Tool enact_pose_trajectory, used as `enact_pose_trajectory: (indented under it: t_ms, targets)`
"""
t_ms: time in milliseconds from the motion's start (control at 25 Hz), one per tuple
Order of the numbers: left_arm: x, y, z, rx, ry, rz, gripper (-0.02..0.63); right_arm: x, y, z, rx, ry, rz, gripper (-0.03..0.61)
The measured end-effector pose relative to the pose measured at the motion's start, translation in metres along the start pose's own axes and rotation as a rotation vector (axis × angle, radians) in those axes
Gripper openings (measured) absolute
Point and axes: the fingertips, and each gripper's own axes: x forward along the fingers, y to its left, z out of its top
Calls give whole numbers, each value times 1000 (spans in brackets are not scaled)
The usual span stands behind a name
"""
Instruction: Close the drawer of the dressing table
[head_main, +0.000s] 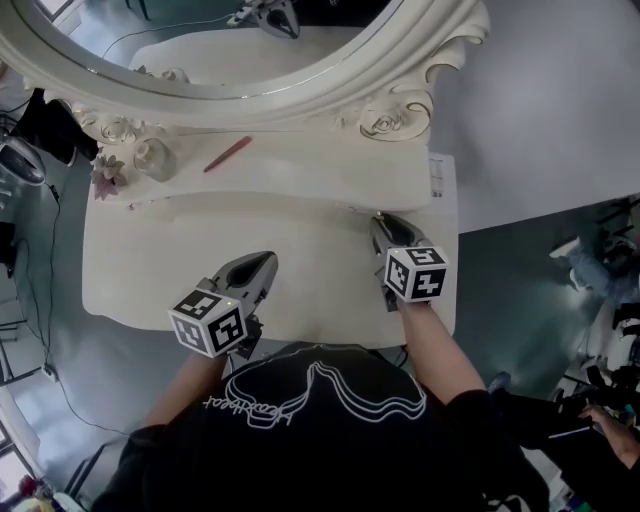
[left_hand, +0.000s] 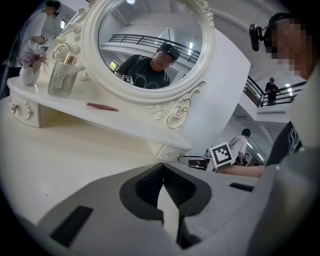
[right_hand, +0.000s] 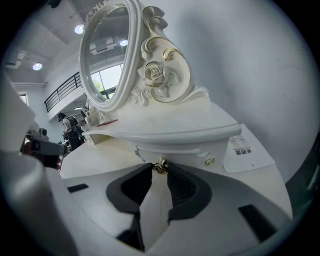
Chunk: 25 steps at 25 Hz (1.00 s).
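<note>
We looked down on a white table (head_main: 150, 260) with a big oval mirror (head_main: 200, 45) at the back. Far to the left, on the raised shelf (head_main: 300, 178) under the mirror, stood a little vase (head_main: 107, 172) of flowers. Just beside it stood a glass bottle (head_main: 153, 157). A bit to the right of those, a thin red stick (head_main: 228, 153) lay flat on the shelf.

Next came our left gripper (left_hand: 162, 167). It hung over the bare table top, well apart from the shelf, and pointed a little down. Its two tips were pressed together and nothing was between them. Its cube (head_main: 208, 322) with black and white squares sat close to our body.

Further right was our right gripper (head_main: 381, 221). Its tip was right up at the front of the shelf, near the right end. There, tucked under the shelf, was the drawer (right_hand: 185, 153). A small gold knob (right_hand: 160, 165) stuck out of the drawer's front. The right gripper's jaws were closed on that knob, one pad on each side. A second little knob (right_hand: 209, 161) showed further right on the same front. We could not tell how far out the drawer stood.

At the far right, a white paper card (right_hand: 247, 152) with print lay flat on the table, just beside the shelf's end.
</note>
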Motion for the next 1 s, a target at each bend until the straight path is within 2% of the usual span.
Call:
enact_pose_trajectory:
  t_ms: [600, 800, 920, 1000]
  targets:
    - [16, -3, 11, 6, -5, 13, 3, 3, 2, 5, -5, 1, 41, 113]
    - [19, -17, 22, 19, -18, -18, 3, -18, 12, 11, -23, 6, 99, 143]
    - [17, -31, 31, 49, -19, -56, 3, -43, 29, 28, -50, -36, 154, 141]
    - [14, -41, 37, 72, -24, -84, 3, -63, 46, 40, -60, -75, 203, 114]
